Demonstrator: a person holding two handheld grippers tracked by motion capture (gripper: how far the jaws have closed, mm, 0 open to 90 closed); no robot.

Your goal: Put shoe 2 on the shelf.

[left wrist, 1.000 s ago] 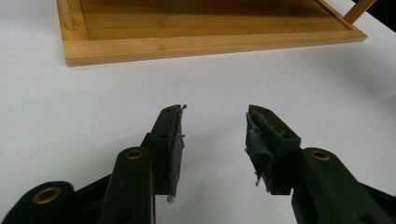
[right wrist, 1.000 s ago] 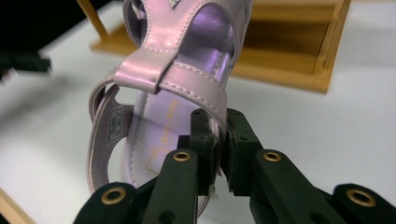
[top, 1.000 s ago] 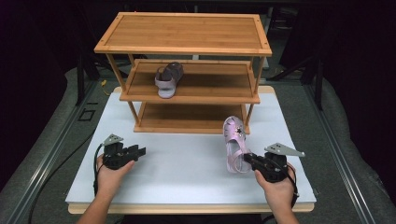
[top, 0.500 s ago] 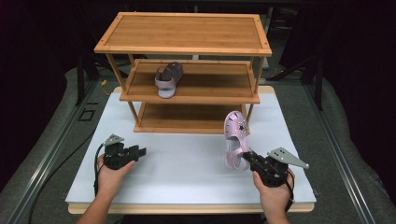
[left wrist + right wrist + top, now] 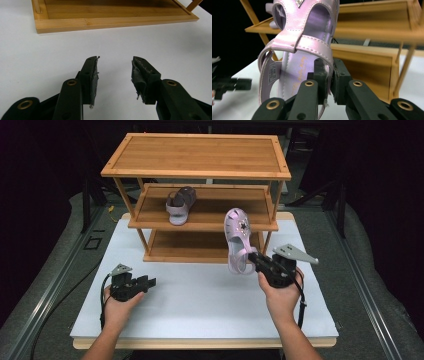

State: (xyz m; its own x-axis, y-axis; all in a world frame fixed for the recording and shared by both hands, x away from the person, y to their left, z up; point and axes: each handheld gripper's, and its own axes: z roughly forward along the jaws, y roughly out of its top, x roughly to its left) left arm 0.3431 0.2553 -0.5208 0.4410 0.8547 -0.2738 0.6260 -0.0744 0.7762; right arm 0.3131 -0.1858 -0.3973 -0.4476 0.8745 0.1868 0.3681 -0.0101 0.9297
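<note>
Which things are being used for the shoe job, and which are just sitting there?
In the job:
- right gripper, shut on the pink sandal
- wooden rack
- second sandal on its middle shelf

Just there:
- left gripper, open
- white board

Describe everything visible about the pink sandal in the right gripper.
The pink sandal is a small closed-toe shoe in glossy lilac-pink material that looks like faux leather, with punched holes over the toe, a sparkly ornament on the front, and a heel strap with white stitching. Print marks its pale purple insole. It is clear of the white table, toe up and heel down, in front of the wooden shoe rack. The right gripper is shut on the side of its heel strap; nothing else touches it.
</note>
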